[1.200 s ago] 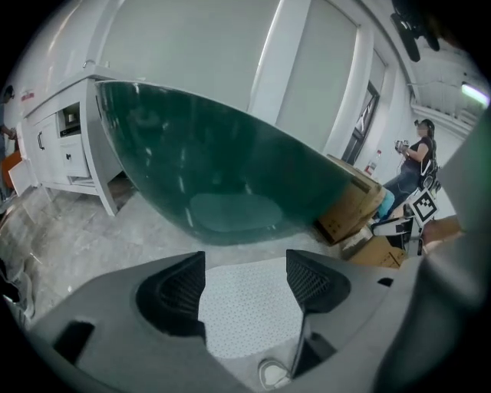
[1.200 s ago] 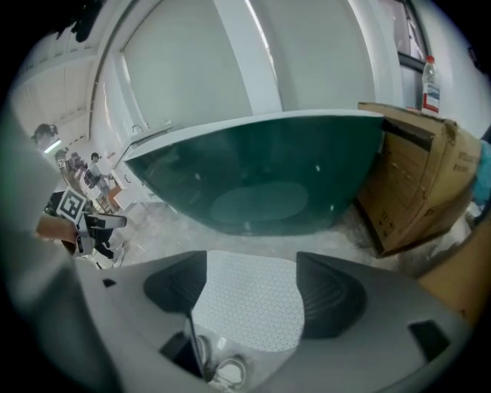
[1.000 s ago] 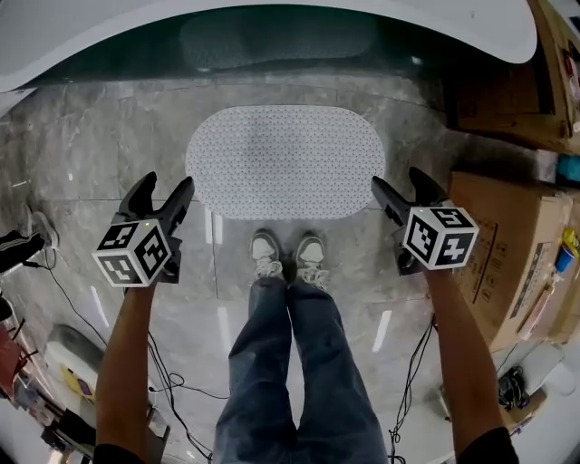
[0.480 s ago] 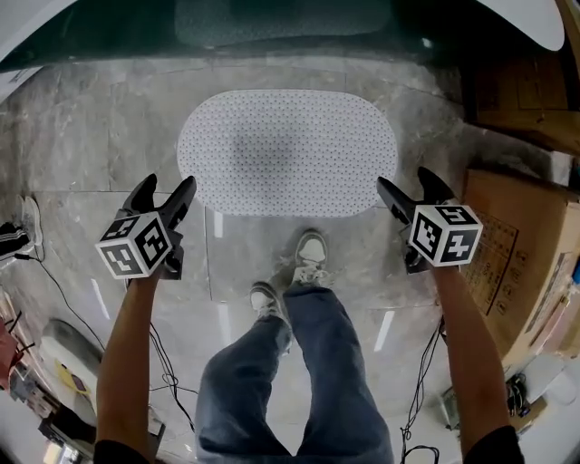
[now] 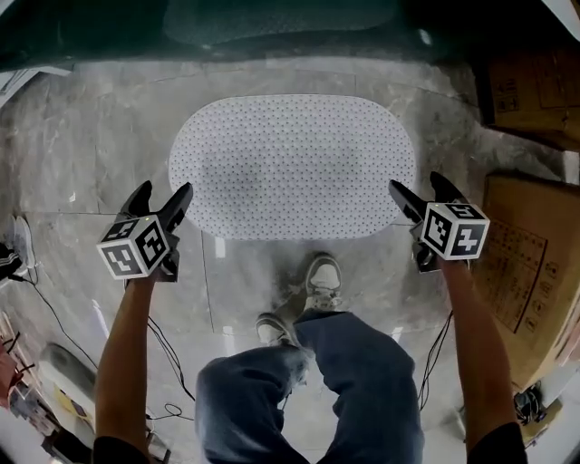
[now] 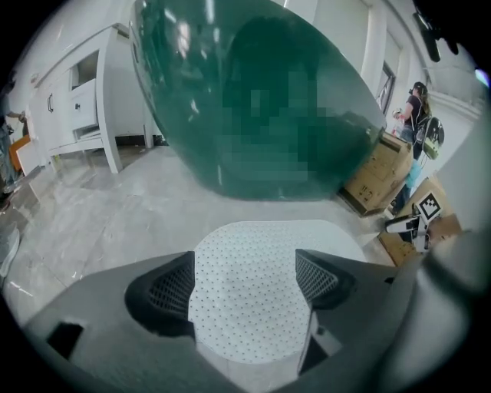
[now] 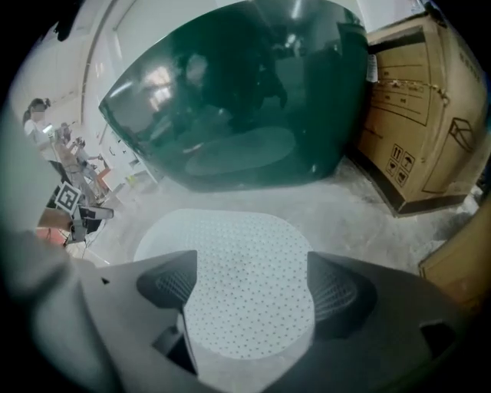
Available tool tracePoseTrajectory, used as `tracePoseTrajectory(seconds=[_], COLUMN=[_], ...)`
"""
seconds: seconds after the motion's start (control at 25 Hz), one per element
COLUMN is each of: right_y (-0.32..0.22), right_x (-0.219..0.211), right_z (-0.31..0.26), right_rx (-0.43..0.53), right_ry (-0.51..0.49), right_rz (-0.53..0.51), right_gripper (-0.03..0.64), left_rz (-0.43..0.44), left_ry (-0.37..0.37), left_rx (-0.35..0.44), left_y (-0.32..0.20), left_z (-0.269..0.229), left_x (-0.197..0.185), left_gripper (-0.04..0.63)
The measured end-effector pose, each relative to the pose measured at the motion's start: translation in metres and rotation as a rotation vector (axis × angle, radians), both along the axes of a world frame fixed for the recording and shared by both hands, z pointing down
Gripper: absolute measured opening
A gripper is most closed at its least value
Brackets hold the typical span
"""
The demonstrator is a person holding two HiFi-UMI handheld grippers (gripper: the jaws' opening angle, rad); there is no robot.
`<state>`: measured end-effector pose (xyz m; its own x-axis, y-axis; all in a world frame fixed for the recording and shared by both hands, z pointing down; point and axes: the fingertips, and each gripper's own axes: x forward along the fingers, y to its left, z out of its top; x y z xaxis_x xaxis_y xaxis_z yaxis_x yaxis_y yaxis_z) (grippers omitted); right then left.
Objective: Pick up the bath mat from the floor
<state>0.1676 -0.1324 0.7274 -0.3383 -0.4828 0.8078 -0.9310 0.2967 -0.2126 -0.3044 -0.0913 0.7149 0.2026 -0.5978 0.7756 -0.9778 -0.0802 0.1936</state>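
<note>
Nearest, legs in jeans [image 5: 317,381] and pale sneakers [image 5: 322,275] planted on the grey marble floor [image 5: 82,163], one foot ahead of the other. Out to the left, the left gripper [image 5: 166,192], jaws spread apart and just been opening, pinching nothing (only dotted mat seen through the gap). Out to the right, the right gripper [image 5: 417,186], jaws likewise wide, also just been opening, empty. Between and just beyond both, the bath mat [image 5: 292,168]: white, oval, perforated, lying flat on the floor, its near corners close by each gripper's tips; touching or not, hard to tell. Right of that, cardboard boxes [image 5: 530,263]. Farthest, a dark green bathtub [image 5: 281,23].
</note>
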Motion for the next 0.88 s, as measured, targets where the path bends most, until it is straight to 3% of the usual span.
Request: tracePoseTrajectory(seconds=[0.4, 0.88], right_y=[-0.010, -0.014], right_x=[0.010, 0.049], right_z=[0.087, 0.156], right_rx=[0.008, -0.036], right_ry=[0.009, 0.079], right_rz=[0.046, 0.094], right_gripper=[0.474, 0.506], left_rz=[0.040, 0.012], left_ry=[-0.046, -0.046], left_rx=[-0.028, -0.041], left_y=[-0.011, -0.012], left_z=[0.098, 0.161], left_x=[-0.032, -0.045], left_gripper=[0.440, 0.491])
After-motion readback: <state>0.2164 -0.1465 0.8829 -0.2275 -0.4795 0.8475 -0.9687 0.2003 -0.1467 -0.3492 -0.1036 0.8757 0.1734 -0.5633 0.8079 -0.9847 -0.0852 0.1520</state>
